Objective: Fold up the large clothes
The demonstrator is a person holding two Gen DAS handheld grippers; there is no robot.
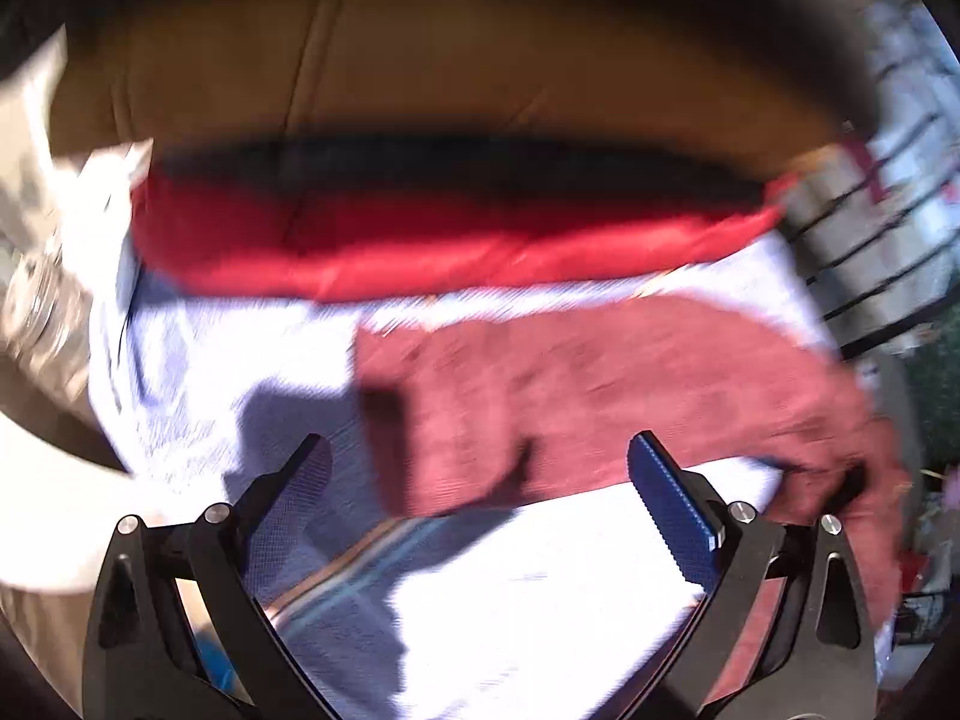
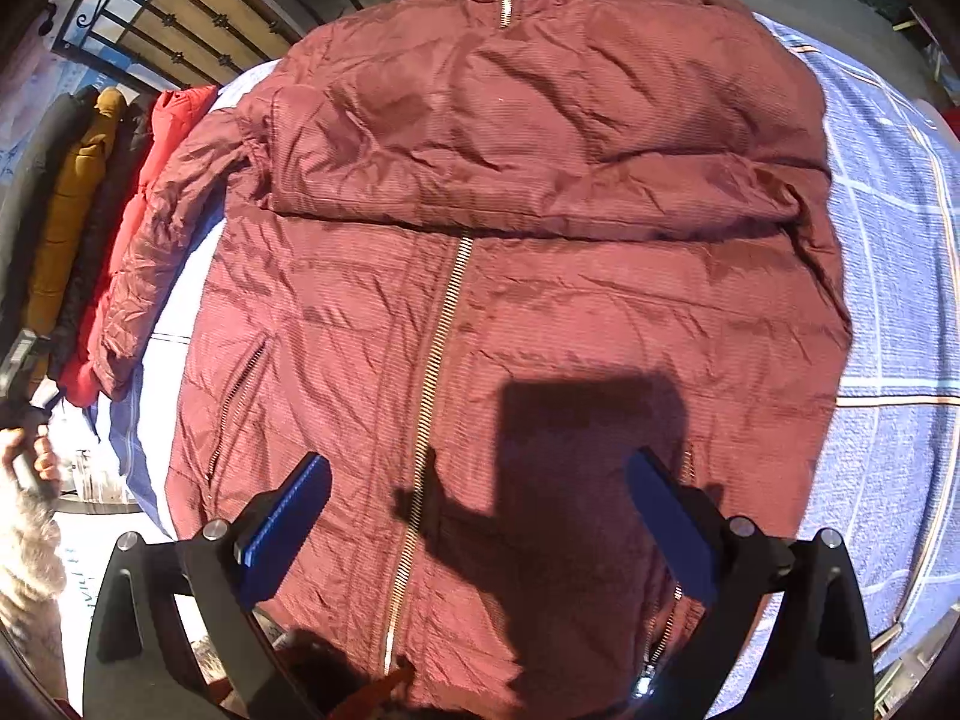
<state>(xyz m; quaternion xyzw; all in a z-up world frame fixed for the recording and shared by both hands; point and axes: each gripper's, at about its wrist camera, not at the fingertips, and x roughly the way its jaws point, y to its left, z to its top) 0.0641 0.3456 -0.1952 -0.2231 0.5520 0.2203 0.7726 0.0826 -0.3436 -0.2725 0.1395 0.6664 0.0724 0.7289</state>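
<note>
1. Right wrist view first: the right gripper [image 2: 480,516] has its two blue pads wide apart. Nothing sits between them and nothing is held. It points down at the low front part of the maroon jacket [image 2: 516,228].

2. Just past those fingers runs the gold zipper [image 2: 441,336]. It goes straight away from the gripper, up toward the collar at the far end. So the jacket's long way lines up with the way the fingers point.

3. One sleeve is already laid across the chest, making a flat band from side to side. The other sleeve [image 2: 150,264] hangs out on the left side of the picture, over the edge of the jacket body.

4. Left wrist view, which is blurry: the left gripper [image 1: 480,510] is wide open too, and it holds nothing. A piece of maroon cloth lies just ahead of the fingers and off toward the right side of that picture. It looks like the loose sleeve, but the blur makes that a guess.

5. Further out, the jacket lies on a blue and white checked bedspread [image 2: 888,276]. A red coat [image 2: 174,114] and a mustard coat [image 2: 78,192] lie beside it, near the loose sleeve.

6. My guess: the left gripper is the nearer one to the loose sleeve, so folding that sleeve in is its job.
</note>
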